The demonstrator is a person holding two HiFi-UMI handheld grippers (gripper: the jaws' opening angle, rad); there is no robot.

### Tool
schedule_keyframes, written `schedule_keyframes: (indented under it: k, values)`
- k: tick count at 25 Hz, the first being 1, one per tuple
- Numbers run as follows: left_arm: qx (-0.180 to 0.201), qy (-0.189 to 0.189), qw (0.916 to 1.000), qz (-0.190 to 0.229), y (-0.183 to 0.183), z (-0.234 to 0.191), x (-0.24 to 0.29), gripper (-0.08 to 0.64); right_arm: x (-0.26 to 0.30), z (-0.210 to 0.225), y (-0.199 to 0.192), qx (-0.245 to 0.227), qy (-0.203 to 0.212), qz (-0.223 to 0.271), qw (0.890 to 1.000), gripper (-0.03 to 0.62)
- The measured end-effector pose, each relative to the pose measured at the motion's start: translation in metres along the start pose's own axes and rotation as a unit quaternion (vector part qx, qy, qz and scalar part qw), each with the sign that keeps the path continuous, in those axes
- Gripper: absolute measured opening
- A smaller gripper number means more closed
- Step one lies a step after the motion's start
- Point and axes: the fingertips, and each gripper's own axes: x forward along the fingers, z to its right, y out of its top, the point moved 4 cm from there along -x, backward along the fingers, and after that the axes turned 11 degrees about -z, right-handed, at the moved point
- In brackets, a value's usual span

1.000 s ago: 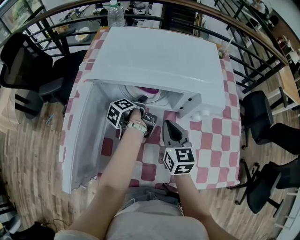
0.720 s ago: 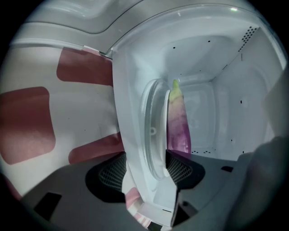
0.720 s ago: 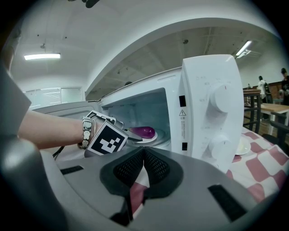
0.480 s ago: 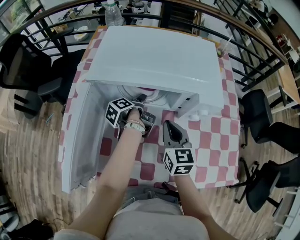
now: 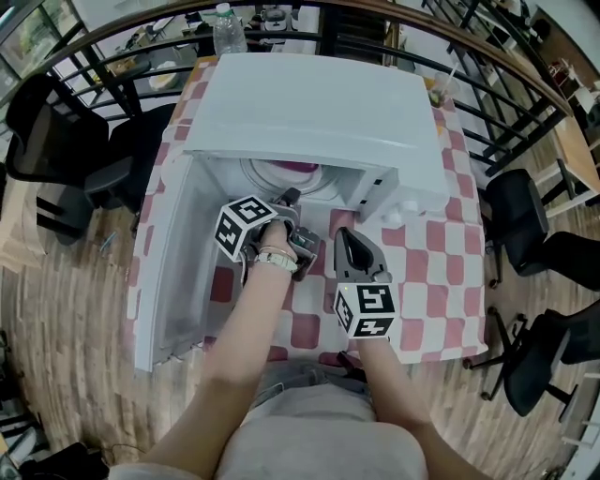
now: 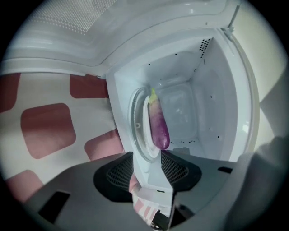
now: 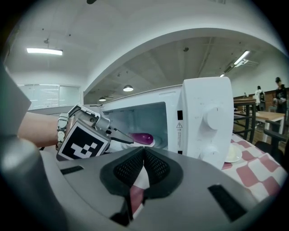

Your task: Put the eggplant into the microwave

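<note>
The purple eggplant lies on the glass turntable plate inside the white microwave, whose door hangs open to the left. The eggplant also shows in the head view and in the right gripper view. My left gripper sits at the oven's mouth, just short of the eggplant. Its jaws are open and have just been closing, with nothing between them. My right gripper waits in front of the control panel, its pads touching and empty.
The microwave stands on a table with a red-and-white checked cloth. A small white plate lies right of the oven. A water bottle and a cup with a straw stand behind. Black chairs and railings surround the table.
My left gripper has risen a little at the oven's mouth. The eggplant stays on the plate. My right gripper has kept its place.
</note>
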Motion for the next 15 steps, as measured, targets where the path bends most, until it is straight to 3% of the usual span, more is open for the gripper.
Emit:
schedule_keyframes:
  k: [15]
  values:
    - [0.064, -0.032, 0.9974, -0.005, -0.03, 0.01, -0.036, 0.005, -0.032, -0.008, 0.018, -0.022, -0.007, 0.033, 0.999, 0.023]
